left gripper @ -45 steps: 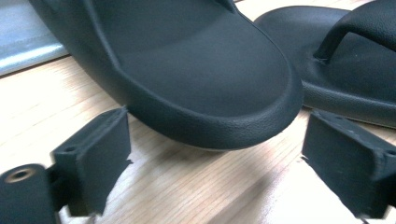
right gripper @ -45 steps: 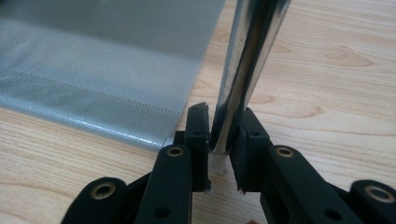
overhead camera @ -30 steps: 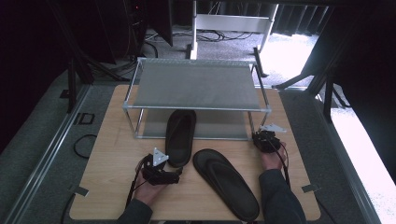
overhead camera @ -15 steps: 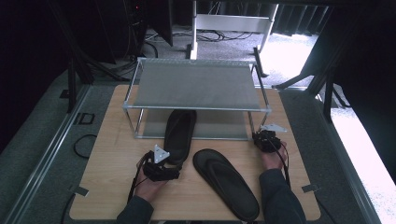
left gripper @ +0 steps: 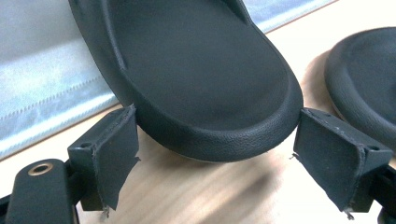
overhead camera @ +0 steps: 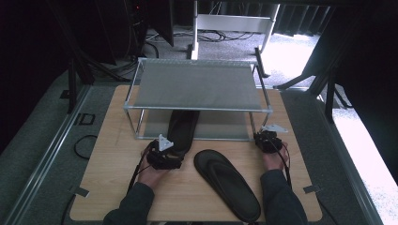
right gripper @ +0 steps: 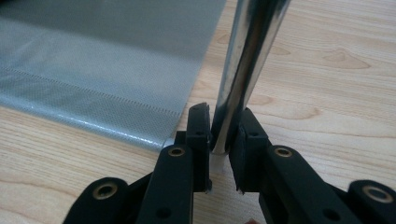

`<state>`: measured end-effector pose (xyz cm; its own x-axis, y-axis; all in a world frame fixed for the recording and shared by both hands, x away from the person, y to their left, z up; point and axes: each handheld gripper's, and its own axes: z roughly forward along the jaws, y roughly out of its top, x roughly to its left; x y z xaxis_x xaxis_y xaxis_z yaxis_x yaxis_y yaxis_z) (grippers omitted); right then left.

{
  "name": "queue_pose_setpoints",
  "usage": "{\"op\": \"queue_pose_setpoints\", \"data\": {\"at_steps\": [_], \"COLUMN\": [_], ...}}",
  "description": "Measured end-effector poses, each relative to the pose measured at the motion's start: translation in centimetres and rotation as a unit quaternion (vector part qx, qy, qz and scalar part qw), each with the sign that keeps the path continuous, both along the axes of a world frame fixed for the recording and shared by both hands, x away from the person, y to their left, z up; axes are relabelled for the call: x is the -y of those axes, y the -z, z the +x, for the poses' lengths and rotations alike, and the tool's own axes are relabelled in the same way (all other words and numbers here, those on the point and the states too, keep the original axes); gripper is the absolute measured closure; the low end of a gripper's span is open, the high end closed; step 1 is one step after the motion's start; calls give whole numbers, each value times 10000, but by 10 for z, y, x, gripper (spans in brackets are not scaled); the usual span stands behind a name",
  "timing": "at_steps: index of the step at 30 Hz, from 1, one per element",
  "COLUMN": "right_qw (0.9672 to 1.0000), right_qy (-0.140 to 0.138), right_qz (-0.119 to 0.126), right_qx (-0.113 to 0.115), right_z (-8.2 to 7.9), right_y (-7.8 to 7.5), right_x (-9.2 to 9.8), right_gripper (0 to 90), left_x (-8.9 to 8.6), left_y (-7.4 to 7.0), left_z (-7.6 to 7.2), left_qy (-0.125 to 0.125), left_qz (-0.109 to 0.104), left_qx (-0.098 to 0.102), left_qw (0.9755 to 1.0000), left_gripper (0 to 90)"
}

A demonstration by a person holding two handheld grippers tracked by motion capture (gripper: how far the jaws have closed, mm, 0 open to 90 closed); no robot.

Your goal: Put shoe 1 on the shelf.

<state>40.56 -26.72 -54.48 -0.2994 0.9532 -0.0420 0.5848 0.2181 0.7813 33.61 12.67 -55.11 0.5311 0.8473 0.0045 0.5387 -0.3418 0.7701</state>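
A black sandal [overhead camera: 181, 127] lies with its toe end under the metal rack [overhead camera: 199, 84], on the lower shelf [left gripper: 42, 93]. My left gripper [overhead camera: 164, 157] is at its heel [left gripper: 210, 93]. The jaws stand open, one on each side of the heel, and its left pad [left gripper: 114, 158] is close to the sole's edge. A second black sandal [overhead camera: 227, 183] lies flat on the wooden table [overhead camera: 112, 178], and its rim [left gripper: 364, 84] also appears in the left gripper view. My right gripper [overhead camera: 267, 140] is shut on the rack's front right leg [right gripper: 247, 56], just above the table.
The rack has a grey mesh top shelf [overhead camera: 202, 86] over the lower shelf [right gripper: 107, 60] and fills the table's far half. Chrome legs stand at its corners. A person's hands and dark sleeves come in from the near edge. Cables lie on the floor [overhead camera: 84, 145] to the left.
My left gripper has moved forward toward the rack, and less of the first sandal shows in front of it. The right gripper and the second sandal have stayed put.
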Motion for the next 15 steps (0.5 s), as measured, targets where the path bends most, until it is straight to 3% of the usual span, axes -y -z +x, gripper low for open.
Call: {"op": "queue_pose_setpoints", "data": {"at_steps": [15], "right_qw": [10000], "right_qy": [-33], "right_qz": [27], "right_qx": [-11], "right_z": [-1], "right_y": [0], "right_x": [1], "right_gripper": [795], "left_x": [25], "left_y": [3], "left_z": [31], "left_qy": [-323], "left_qz": [-49], "left_qx": [48], "left_qw": [9995], "left_gripper": [150]}}
